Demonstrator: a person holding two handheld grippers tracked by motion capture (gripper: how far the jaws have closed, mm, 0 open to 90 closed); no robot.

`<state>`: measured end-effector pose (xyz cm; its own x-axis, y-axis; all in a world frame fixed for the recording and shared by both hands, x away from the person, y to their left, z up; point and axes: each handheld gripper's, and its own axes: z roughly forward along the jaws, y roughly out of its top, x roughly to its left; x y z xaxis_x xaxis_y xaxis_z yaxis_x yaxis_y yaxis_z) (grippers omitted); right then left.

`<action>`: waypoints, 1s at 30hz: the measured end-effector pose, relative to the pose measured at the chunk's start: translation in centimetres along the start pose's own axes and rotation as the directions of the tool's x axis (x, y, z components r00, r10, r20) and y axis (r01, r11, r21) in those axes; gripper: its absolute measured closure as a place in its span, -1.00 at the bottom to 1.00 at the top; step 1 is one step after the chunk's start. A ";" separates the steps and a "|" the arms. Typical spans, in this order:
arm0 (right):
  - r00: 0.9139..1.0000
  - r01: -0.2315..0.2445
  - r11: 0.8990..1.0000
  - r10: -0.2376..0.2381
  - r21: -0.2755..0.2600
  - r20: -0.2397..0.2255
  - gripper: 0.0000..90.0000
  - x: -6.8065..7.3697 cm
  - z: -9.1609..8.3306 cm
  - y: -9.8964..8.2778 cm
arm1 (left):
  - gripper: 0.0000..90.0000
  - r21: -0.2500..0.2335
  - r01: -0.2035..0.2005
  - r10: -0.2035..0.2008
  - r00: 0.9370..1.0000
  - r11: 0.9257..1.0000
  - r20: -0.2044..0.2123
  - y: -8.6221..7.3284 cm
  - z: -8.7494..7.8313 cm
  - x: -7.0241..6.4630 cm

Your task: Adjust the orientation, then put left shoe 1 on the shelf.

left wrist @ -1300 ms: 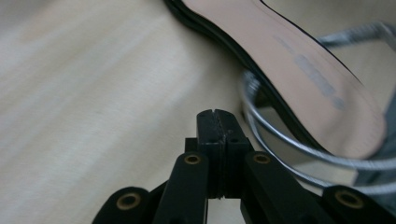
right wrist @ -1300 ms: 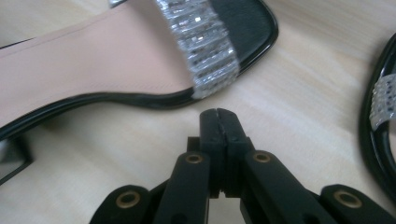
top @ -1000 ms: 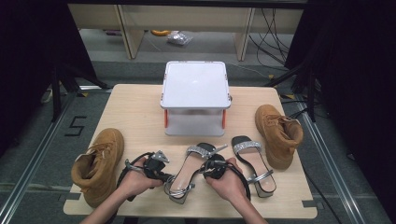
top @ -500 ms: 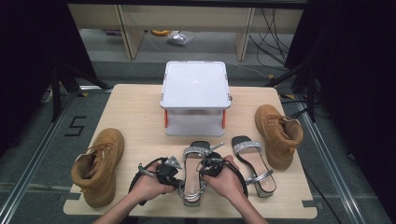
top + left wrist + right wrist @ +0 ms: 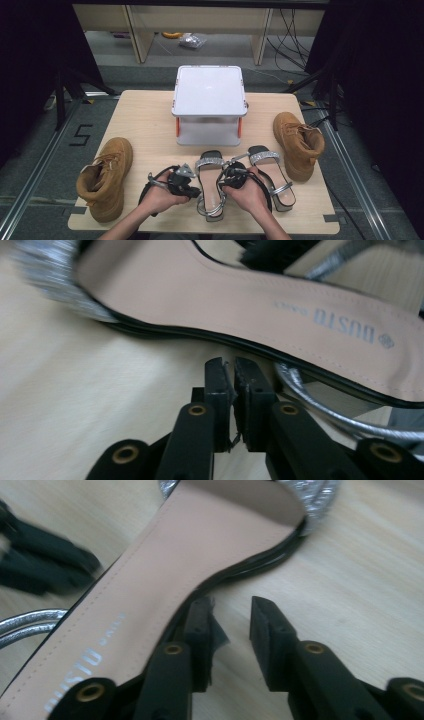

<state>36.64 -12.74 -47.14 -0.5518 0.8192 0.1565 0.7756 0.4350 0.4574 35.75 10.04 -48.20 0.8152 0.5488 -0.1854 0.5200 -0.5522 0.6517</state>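
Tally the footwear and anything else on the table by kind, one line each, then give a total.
Tan boots: 2, left boot, right boot
Silver-strap sandals: 2, near sandal, far sandal
White lidded box: 1
Total: 5

Table layout, high view.

Box (image 5: 209, 106) at back centre of table (image 5: 145, 107). One boot (image 5: 106, 177) at left edge, other boot (image 5: 297, 144) at right edge, well apart. Two sandals side by side in front of box: near sandal (image 5: 210, 186) at centre, second sandal (image 5: 272, 176) just right of it. Left gripper (image 5: 181, 182) just left of near sandal, right gripper (image 5: 234, 177) between the two sandals, near sandal between the grippers. In left gripper view, near sandal (image 5: 280, 315) just beyond the jaw tips; in right gripper view, near sandal (image 5: 165, 575) beside the left jaw.
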 end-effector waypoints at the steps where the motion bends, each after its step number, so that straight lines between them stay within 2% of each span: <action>1: 1.000 0.017 1.000 -0.017 -0.017 0.003 0.51 -0.3 -0.1 0.0 | 0.81 -0.022 -0.003 0.003 1.000 1.000 -0.020 0.0 -0.6 0.4; 3: 1.000 -0.027 1.000 0.027 -0.016 0.000 0.44 -0.3 -0.6 0.0 | 0.74 -0.070 -0.002 -0.001 0.999 0.998 -0.045 0.1 -1.7 1.1; 5: 1.000 -0.026 0.999 0.025 -0.035 -0.006 0.39 -0.6 -0.8 -0.1 | 0.60 -0.136 -0.001 -0.009 0.997 0.991 -0.076 0.2 -2.4 1.6; 6: 0.999 -0.036 0.999 0.036 -0.037 -0.008 0.38 -0.6 -0.8 -0.1 | 0.54 -0.154 -0.004 -0.010 0.996 0.988 -0.090 0.2 -2.7 1.9; 7: 0.998 -0.055 0.998 0.055 -0.031 -0.011 0.36 -0.6 -0.9 -0.2 | 0.51 -0.179 0.012 -0.030 0.995 0.984 -0.097 0.3 -2.9 2.0; 9: 0.997 -0.082 0.996 0.081 -0.021 -0.018 0.33 -0.5 -0.8 -0.3 | 0.48 -0.198 0.020 -0.042 0.994 0.980 -0.105 0.4 -3.3 2.4; 10: 0.996 -0.094 0.995 0.093 -0.020 -0.015 0.31 -0.5 -0.6 -0.4 | 0.44 -0.216 0.036 -0.062 0.992 0.976 -0.114 0.4 -3.4 2.3; 12: 0.996 -0.084 0.996 0.084 -0.013 -0.020 0.26 -0.5 -0.5 -0.6 | 0.40 -0.229 0.033 -0.062 0.991 0.973 -0.120 0.5 -3.7 2.4; 14: 0.995 -0.089 0.996 0.088 -0.029 -0.037 0.24 -0.4 -0.6 -0.8 | 0.38 -0.241 0.028 -0.060 0.990 0.970 -0.126 0.7 -4.0 2.4; 15: 0.995 -0.097 0.995 0.096 -0.028 -0.033 0.23 -0.3 -0.7 -0.8 | 0.38 -0.237 0.015 -0.047 0.990 0.971 -0.130 0.8 -4.3 2.5; 16: 0.995 -0.096 0.995 0.095 -0.031 -0.032 0.23 -0.3 -0.7 -0.8 | 0.37 -0.260 0.028 -0.062 0.990 0.965 -0.125 0.9 -4.3 2.5; 17: 0.995 -0.100 0.994 0.099 -0.035 -0.029 0.22 -0.3 -0.7 -0.7 | 0.37 -0.252 0.014 -0.048 0.990 0.968 -0.130 1.0 -4.6 2.7; 18: 0.995 -0.092 0.995 0.091 -0.039 -0.034 0.21 -0.3 -0.7 -0.6 | 0.37 -0.261 0.019 -0.056 0.989 0.965 -0.138 1.1 -4.7 2.8; 19: 0.994 -0.101 0.994 0.099 -0.041 -0.035 0.20 -0.2 -0.8 -0.5 | 0.37 -0.280 0.033 -0.071 0.989 0.960 -0.130 1.3 -4.8 2.8; 20: 0.996 -0.087 0.995 0.086 -0.046 -0.026 0.20 -0.3 -0.9 -0.4 | 0.38 -0.293 0.028 -0.073 0.987 0.956 -0.145 1.4 -4.9 2.9; 21: 0.994 -0.107 0.993 0.107 -0.043 -0.019 0.20 -0.1 -0.9 -0.3 | 0.38 -0.298 0.033 -0.077 0.988 0.954 -0.137 1.6 -5.1 3.1; 22: 0.995 -0.092 0.995 0.090 -0.043 -0.035 0.19 -0.3 -1.0 -0.2 | 0.39 -0.303 0.037 -0.083 0.987 0.952 -0.140 1.8 -5.3 3.2; 23: 0.995 -0.092 0.995 0.090 -0.043 -0.035 0.19 -0.3 -1.0 -0.2 | 0.39 -0.303 0.037 -0.083 0.987 0.952 -0.140 1.8 -5.3 3.2; 24: 0.994 -0.103 0.994 0.102 -0.036 -0.040 0.19 -0.3 -1.0 0.0 | 0.39 -0.302 0.049 -0.098 0.984 0.952 -0.151 2.0 -5.5 3.3; 25: 0.993 -0.113 0.993 0.112 -0.036 -0.044 0.18 -0.2 -1.0 0.1 | 0.40 -0.315 0.048 -0.100 0.983 0.948 -0.151 2.2 -5.6 3.5; 26: 0.994 -0.107 0.994 0.105 -0.040 -0.042 0.17 -0.2 -1.1 0.1 | 0.40 -0.311 0.038 -0.092 0.983 0.950 -0.160 2.4 -5.8 3.7; 27: 0.993 -0.112 0.993 0.110 -0.037 -0.045 0.16 -0.2 -1.1 0.2 | 0.40 -0.329 0.048 -0.108 0.980 0.943 -0.165 2.7 -6.0 3.8; 28: 0.992 -0.117 0.992 0.115 -0.037 -0.044 0.15 -0.3 -1.1 0.2 | 0.41 -0.332 0.045 -0.105 0.981 0.942 -0.165 3.0 -6.2 3.9; 30: 0.993 -0.114 0.993 0.112 -0.039 -0.042 0.13 -0.4 -1.1 0.2 | 0.42 -0.353 0.034 -0.100 0.981 0.935 -0.169 3.8 -6.7 4.3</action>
<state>36.68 -13.40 -46.13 -0.4735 0.8465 0.2433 0.8208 0.3238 0.4707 39.48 14.49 -41.56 0.7042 0.6994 -0.1224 0.4239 -0.2758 0.8627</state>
